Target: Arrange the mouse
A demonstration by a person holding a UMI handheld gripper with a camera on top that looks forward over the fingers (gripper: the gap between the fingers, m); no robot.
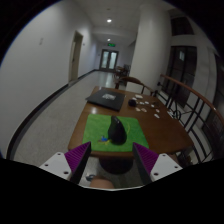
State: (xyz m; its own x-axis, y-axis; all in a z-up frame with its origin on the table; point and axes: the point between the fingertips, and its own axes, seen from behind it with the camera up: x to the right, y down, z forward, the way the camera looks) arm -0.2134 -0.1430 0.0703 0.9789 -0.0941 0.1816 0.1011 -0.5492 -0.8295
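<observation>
Mouse [118, 130], dark and rounded, sits on a green mat [113, 130] at the near end of a long wooden table [95, 112], just ahead of the gripper [111, 160] and roughly in line with the gap between its fingers. The gripper hangs above the table's near edge with its two fingers spread wide, the purple pads [77, 157] facing each other across open space and nothing between them; neither touches the mouse or the mat. A small white item lies on the mat's far right part, too small to identify. Beyond the mat, a flat dark object [106, 97], possibly a laptop or a board, rests further along the tabletop, with several small pale bits [136, 101] scattered to its right. Chairs [180, 101] stand along the right side of the table. Farther still, a corridor with pale walls runs to a double door [108, 59] under a green exit sign [109, 42].
</observation>
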